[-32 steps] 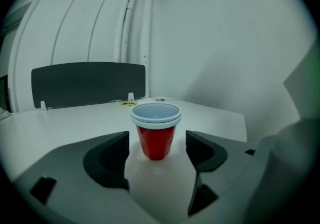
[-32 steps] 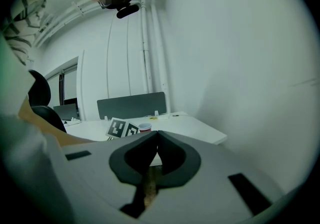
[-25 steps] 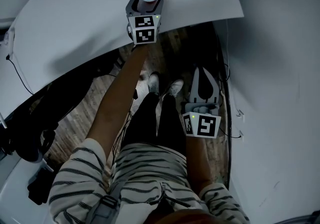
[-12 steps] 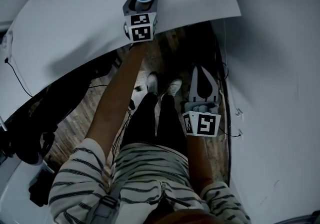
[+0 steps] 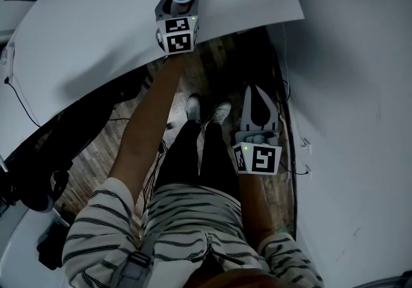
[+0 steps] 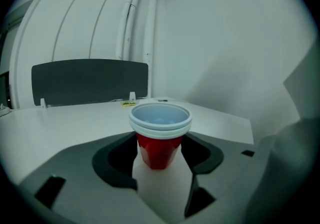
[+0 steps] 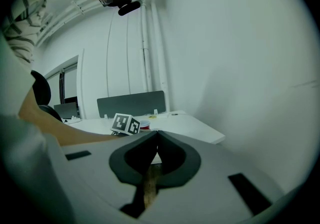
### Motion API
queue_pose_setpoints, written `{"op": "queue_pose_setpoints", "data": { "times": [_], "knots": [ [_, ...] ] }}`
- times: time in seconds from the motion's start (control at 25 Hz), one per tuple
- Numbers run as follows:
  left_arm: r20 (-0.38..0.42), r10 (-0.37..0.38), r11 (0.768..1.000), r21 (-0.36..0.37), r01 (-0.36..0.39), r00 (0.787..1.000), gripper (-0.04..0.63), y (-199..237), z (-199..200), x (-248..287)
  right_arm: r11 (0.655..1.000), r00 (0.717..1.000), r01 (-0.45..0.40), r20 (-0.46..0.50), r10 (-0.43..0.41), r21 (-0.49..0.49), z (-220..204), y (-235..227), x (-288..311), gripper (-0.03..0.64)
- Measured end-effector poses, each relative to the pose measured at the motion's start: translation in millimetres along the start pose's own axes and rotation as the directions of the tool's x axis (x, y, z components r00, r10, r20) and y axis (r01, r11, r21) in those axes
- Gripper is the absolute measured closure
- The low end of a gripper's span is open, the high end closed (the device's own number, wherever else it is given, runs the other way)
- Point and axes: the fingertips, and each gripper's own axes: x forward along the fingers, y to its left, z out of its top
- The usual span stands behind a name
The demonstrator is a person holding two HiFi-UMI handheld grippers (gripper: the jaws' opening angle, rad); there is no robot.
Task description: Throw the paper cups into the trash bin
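Red paper cup [image 6: 159, 151] upright on the white table [image 5: 96, 29], right between the jaws of the left claw [image 5: 181, 0], just closed in and touching its 2 sides. Right claw [image 7: 158, 135] pressed together, empty, well apart. Risk: squeezing too hard, crushing the thin wall; gripping too lightly, slipping out on lifting.

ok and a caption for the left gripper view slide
Left gripper, jaws just closing, meets the sides of a red paper cup standing on the white table.
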Motion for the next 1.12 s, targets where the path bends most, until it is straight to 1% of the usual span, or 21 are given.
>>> {"op": "queue_pose_setpoints", "data": {
  "times": [0.28, 0.6, 0.88, 1.12],
  "knots": [
    [0.011, -0.001, 1.0, -0.009, 0.001, 1.0, 0.307, -2.9, 10.9, -14.7, 1.0, 1.0, 0.01, 0.016, -0.01, -0.005, 9.8, 0.1, -9.0, 0.6],
    [0.045, -0.005, 1.0, -0.013, 0.006, 0.999, 0.307, -12.8, 33.7, -35.6, 1.0, 0.999, 0.029, 0.028, -0.029, 0.002, 21.4, -5.2, -26.2, 0.599],
    [0.062, -0.032, 0.999, -0.01, 0.032, 0.998, 0.307, -29.0, 47.1, -62.9, 0.999, 0.998, 0.039, 0.049, -0.039, 0.0, 35.0, -6.9, -42.8, 0.599],
    [0.088, -0.053, 0.999, -0.001, 0.054, 0.995, 0.307, -45.1, 69.4, -89.8, 0.999, 0.996, 0.049, 0.076, -0.048, -0.013, 51.0, -9.5, -50.8, 0.6]
  ]
}}
